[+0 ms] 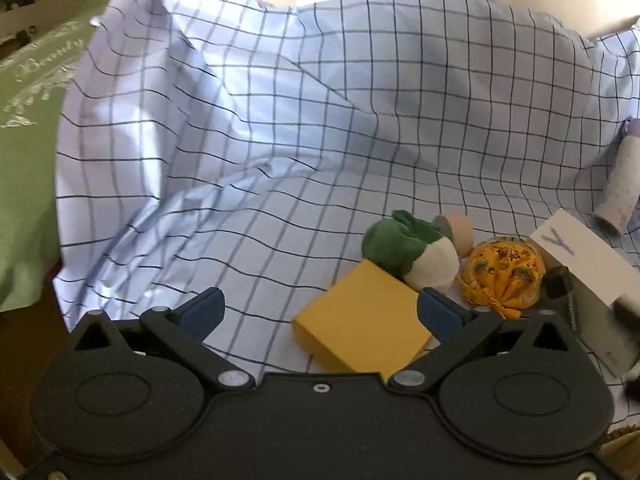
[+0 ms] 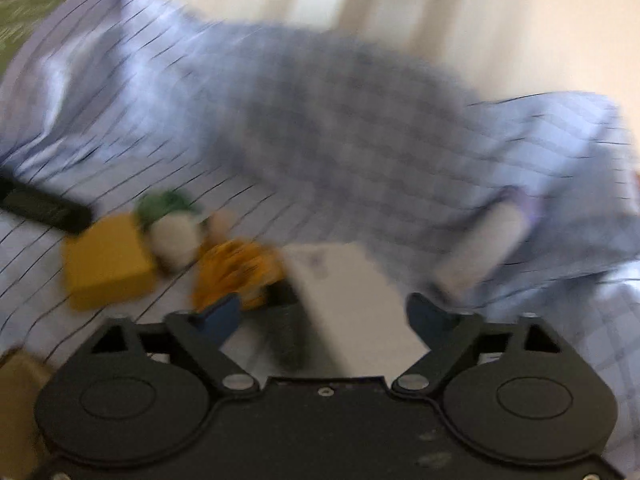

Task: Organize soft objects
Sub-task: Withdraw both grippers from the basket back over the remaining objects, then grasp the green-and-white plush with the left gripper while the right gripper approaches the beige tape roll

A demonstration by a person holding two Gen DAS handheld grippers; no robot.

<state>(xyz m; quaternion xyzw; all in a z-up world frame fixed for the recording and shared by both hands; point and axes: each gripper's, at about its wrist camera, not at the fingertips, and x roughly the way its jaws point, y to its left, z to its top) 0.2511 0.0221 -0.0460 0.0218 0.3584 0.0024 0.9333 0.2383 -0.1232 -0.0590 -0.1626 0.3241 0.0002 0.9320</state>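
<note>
While my left gripper (image 1: 320, 312) hangs wide and empty with the yellow sponge block (image 1: 362, 330) at its 2 o'clock, my right gripper (image 2: 322, 314), equally wide, may snag the white card (image 2: 348, 304) rather than the orange cloth bundle (image 2: 236, 266).
</note>
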